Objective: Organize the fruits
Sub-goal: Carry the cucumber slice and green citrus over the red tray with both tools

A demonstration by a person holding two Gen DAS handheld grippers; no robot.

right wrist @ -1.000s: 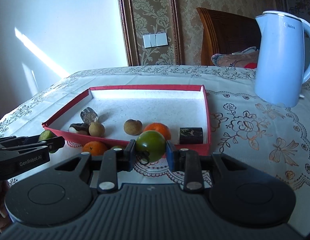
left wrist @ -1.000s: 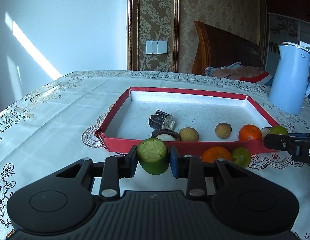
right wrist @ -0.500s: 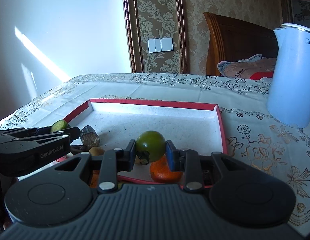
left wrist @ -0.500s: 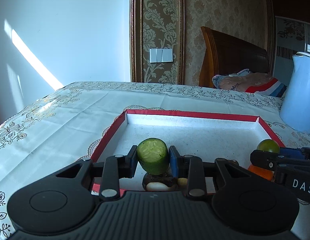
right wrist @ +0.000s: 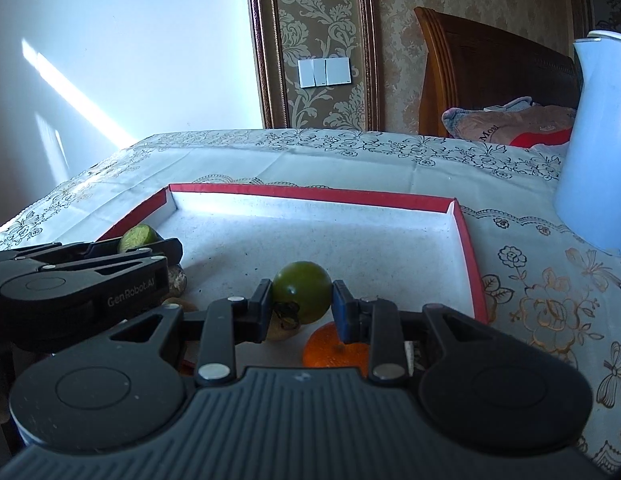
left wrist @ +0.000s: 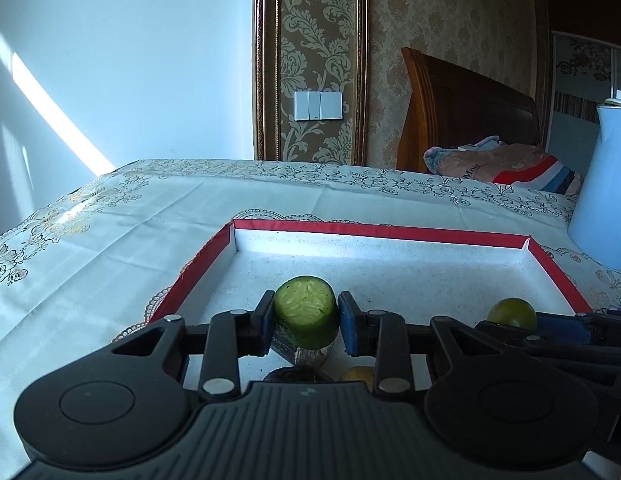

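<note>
Now cucumber (left wrist: 305, 311) is gripped by left tongs (left wrist: 305, 322), tomato (right wrist: 302, 297) by right tongs (right wrist: 301, 306); both are held over tray (right wrist: 310, 193), floor directly below.

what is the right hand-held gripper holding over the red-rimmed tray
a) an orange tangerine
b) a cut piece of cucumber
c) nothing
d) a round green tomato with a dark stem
d: the right hand-held gripper has its pads pressed on both sides of the round green tomato with a dark stem, above the white floor of the red-rimmed tray.
</note>
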